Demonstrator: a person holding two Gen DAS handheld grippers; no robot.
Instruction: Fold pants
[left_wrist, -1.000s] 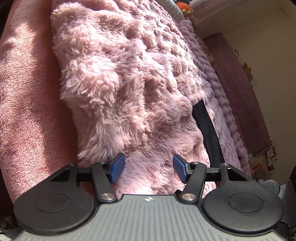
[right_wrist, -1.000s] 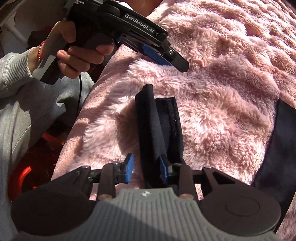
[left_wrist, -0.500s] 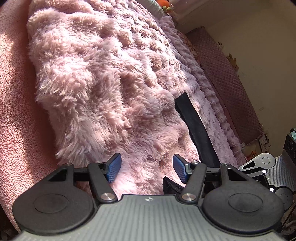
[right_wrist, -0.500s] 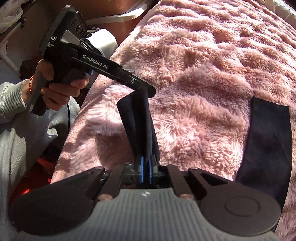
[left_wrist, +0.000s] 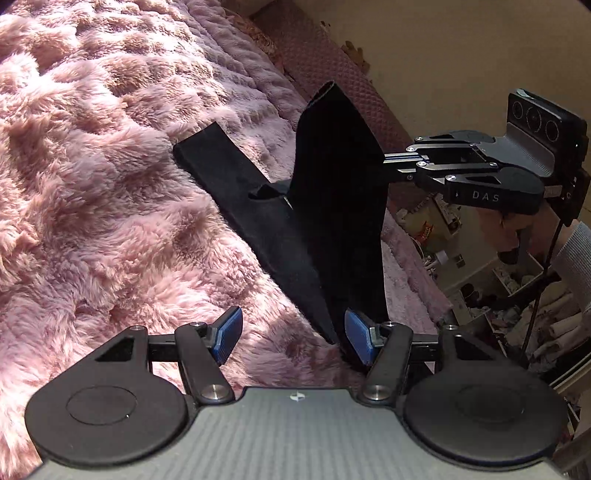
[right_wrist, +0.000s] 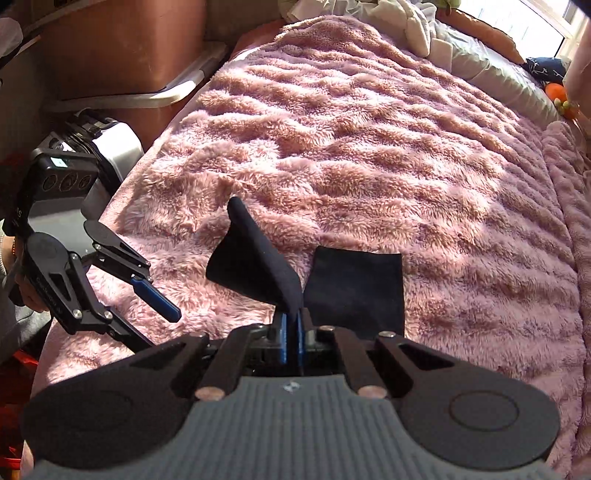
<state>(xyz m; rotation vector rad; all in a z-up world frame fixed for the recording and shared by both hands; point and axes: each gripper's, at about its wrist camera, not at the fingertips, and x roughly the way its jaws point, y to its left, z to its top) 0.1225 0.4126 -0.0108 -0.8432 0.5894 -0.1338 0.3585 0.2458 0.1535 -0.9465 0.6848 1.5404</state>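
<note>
- Left wrist view: the left gripper is spread and holds nothing, with the pants just beside its right finger. One black strip lies flat on the pink blanket; the other end rises to the right gripper at far right. To do this step well, I judge the left should close on the near fold line first.
- Right wrist view: the right gripper is pressed together on the pants, lifting one end while the rest lies flat, right. Carry it low and square over the flat part.
</note>
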